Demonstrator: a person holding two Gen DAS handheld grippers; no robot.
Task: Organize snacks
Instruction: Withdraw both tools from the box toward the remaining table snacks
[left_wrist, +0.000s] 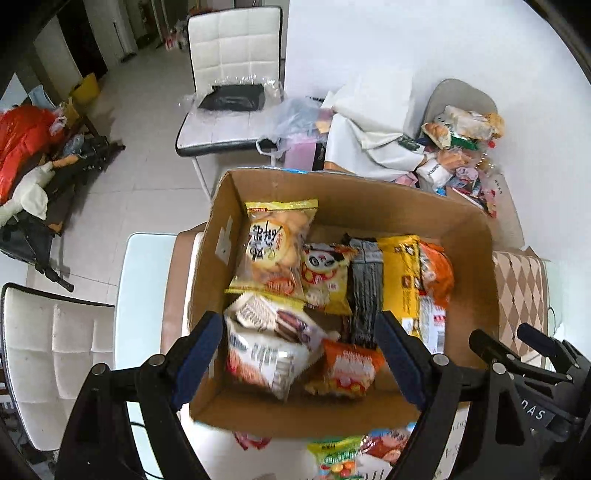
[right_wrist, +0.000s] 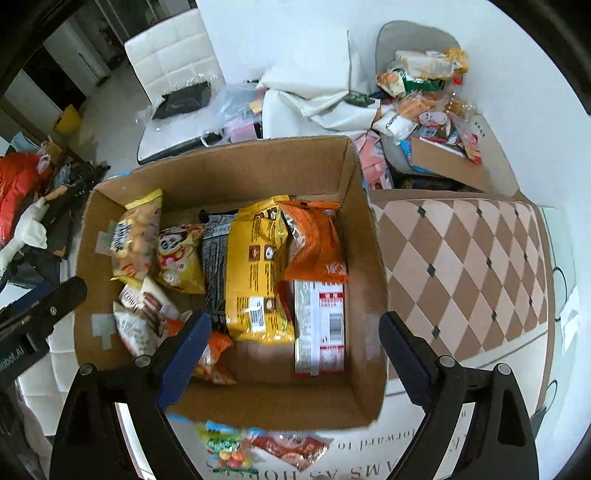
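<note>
Cardboard: the box (right_wrist: 229, 173) sits on the table (right_wrist: 461, 258), filled with packets standing in a row, the yellow bag (right_wrist: 255, 266) among them. Both tools hang above it, left gripper (left_wrist: 301, 354) and right gripper (right_wrist: 291, 354) spread wide and empty. A placing step looks finished. Next, I'd judge, comes the green packet (right_wrist: 221, 446) lying just outside the box's near wall.
</note>
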